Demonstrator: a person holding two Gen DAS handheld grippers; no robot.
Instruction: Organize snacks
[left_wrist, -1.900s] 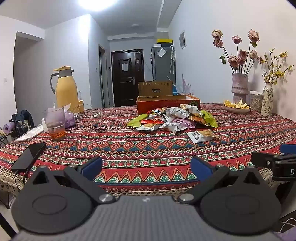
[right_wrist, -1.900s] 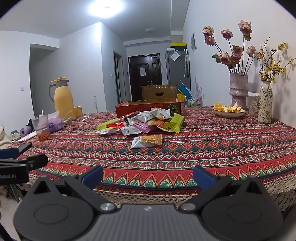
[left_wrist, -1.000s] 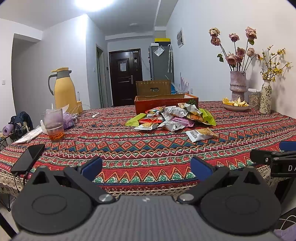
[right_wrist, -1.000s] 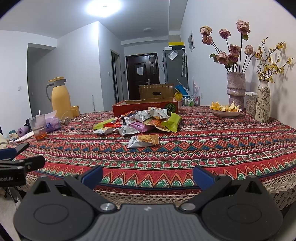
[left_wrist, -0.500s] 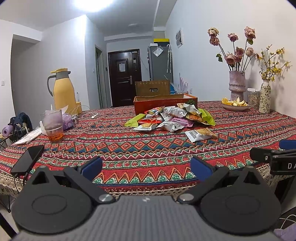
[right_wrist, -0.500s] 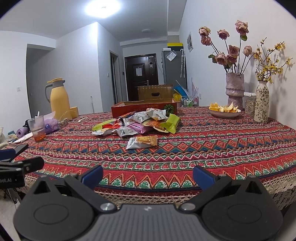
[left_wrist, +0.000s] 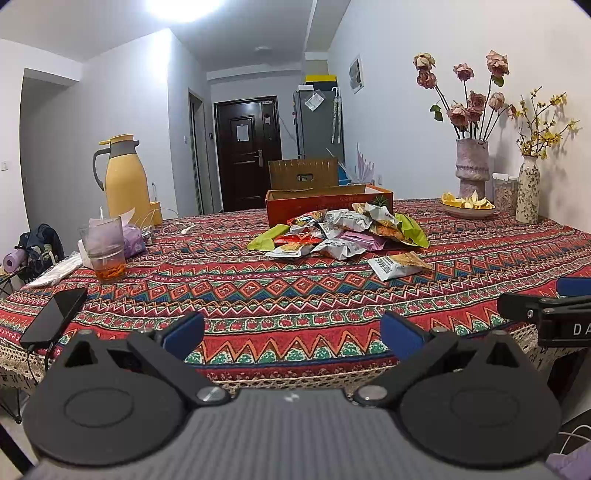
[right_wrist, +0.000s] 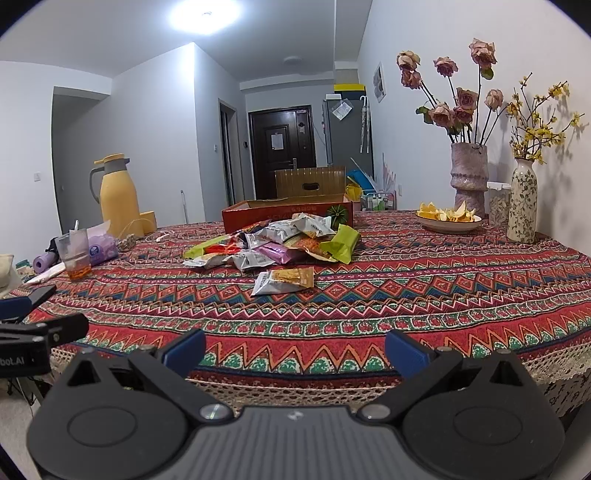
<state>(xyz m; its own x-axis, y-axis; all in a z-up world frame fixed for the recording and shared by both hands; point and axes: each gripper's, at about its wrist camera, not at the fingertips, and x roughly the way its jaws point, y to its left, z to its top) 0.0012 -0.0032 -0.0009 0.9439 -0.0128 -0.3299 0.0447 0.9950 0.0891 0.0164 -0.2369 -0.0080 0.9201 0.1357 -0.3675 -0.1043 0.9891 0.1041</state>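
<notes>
A heap of snack packets (left_wrist: 343, 232) (right_wrist: 273, 240) lies mid-table on the patterned red cloth (left_wrist: 280, 295) (right_wrist: 406, 295). One grey-and-orange packet (left_wrist: 399, 264) (right_wrist: 284, 280) lies apart, nearer to me. Behind the heap stands an orange cardboard box (left_wrist: 325, 205) (right_wrist: 288, 214), open at the top. My left gripper (left_wrist: 291, 332) hangs open at the table's near edge, nothing between its blue pads. My right gripper (right_wrist: 295, 349) is open too, beside it at the same edge. Each gripper shows at the side of the other's view.
A yellow jug (left_wrist: 123, 181), a glass of tea (left_wrist: 105, 249) and a black phone (left_wrist: 55, 314) sit on the left. At the right stand a rose vase (right_wrist: 467, 173), a flowered vase (right_wrist: 522, 201) and a bowl of orange peel (right_wrist: 448, 219).
Both grippers have drifted slightly, the views shifting a little over the table; both stay open and nothing on the table has moved.
</notes>
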